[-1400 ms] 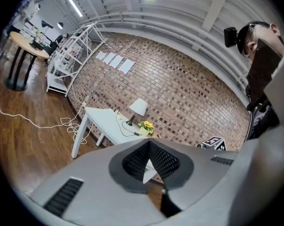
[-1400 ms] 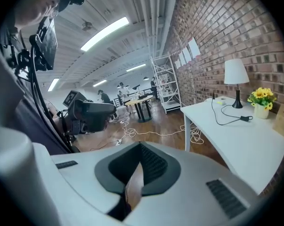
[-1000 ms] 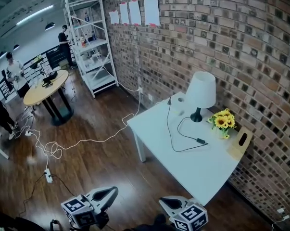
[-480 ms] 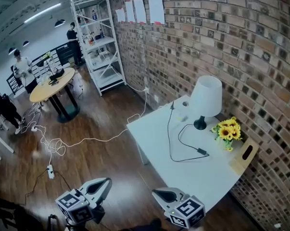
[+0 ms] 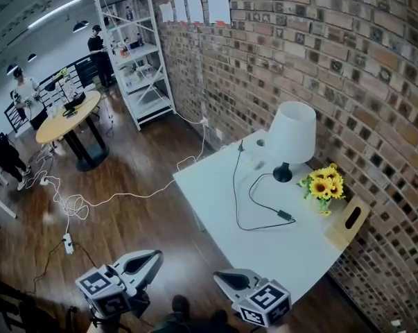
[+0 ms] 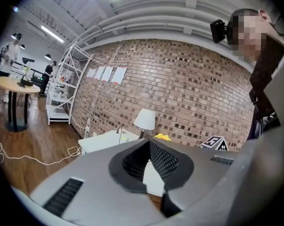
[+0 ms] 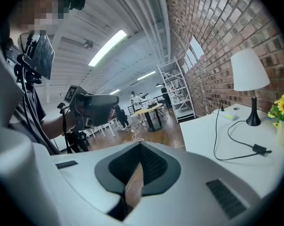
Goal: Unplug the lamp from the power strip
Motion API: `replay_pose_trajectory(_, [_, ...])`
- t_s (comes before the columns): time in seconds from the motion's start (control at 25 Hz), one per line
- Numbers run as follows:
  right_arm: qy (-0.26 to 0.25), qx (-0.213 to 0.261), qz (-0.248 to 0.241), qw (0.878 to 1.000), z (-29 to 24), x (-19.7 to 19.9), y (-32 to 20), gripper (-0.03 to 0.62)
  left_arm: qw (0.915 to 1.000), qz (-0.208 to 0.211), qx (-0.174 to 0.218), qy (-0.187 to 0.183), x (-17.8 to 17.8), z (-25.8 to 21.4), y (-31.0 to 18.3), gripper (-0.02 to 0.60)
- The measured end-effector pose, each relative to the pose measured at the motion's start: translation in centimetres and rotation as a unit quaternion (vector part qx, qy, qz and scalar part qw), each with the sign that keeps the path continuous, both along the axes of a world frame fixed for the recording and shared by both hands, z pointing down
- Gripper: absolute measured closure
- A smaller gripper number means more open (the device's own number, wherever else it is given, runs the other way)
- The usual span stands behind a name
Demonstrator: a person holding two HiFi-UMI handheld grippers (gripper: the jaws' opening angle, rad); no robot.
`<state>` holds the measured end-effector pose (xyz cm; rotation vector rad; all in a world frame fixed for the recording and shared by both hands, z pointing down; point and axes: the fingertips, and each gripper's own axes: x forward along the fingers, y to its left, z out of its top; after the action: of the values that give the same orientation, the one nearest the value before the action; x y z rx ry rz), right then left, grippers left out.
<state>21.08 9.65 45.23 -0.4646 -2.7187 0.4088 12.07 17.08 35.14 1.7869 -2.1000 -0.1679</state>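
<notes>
Left gripper [image 5: 157, 254] clenching on nothing, right gripper [image 5: 219, 277] likewise shut and empty, both hovering at 6 o'clock short of the table [image 5: 209, 186] | lamp [image 5: 290, 134] standing at 2 o'clock, its cord [image 5: 234, 193] running to a plug [image 5: 240, 146] at 12 o'clock; power strip not showing clearly | progress: nothing done, reaching, gripping and pulling all remaining.

Head view: high up, angled steeply down onto the white table [image 5: 264, 248] and lamp [image 5: 292, 132], left gripper [image 5: 155, 257] and right gripper [image 5: 220, 277] at bottom edge. Left gripper view: low, well back, facing the table. Right gripper view: low, near the table's edge, lamp at right. All three share table and lamp
</notes>
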Motion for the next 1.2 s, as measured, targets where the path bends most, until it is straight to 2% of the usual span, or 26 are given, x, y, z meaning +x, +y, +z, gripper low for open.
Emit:
replay_pose_trajectory(0.12, [0.006, 0.011, 0.011, 1.000, -0.1, 0.0, -0.5, 0.592, 0.9999, 0.012, 0.006, 0.011, -0.3, 0.5, -0.5, 0.571])
replay_pose_trajectory(0.4, [0.024, 0.039, 0.069, 0.997, -0.7, -0.9, -2.9, 0.592, 0.9979, 0.058, 0.027, 0.015, -2.5, 0.9, -2.8, 0.571])
replay_pose_trajectory(0.56, [0.026, 0.054, 0.073, 0.996, -1.2, -3.9, -1.9, 0.592, 0.9964, 0.071, 0.037, 0.027, -5.6, 0.6, -2.5, 0.571])
replay_pose_trajectory(0.72, [0.044, 0.078, 0.085, 0.992, -1.3, -6.6, -2.2, 0.592, 0.9933, 0.069, 0.069, 0.061, -10.2, 0.3, -2.0, 0.572])
replay_pose_trajectory(0.88, [0.048, 0.084, 0.096, 0.991, -1.9, -9.7, -1.2, 0.592, 0.9949, 0.078, 0.060, 0.020, -13.6, 0.1, -0.6, 0.571])
replay_pose_trajectory(1.0, [0.054, 0.094, 0.101, 0.989, -2.0, -11.6, -0.2, 0.592, 0.9924, 0.095, 0.068, 0.038, -15.2, 0.7, -0.1, 0.571])
replay_pose_trajectory(1.2, [0.063, 0.100, 0.094, 0.989, -1.8, -13.9, 2.4, 0.592, 0.9907, 0.114, 0.056, 0.049, -17.0, 2.1, 0.9, 0.572])
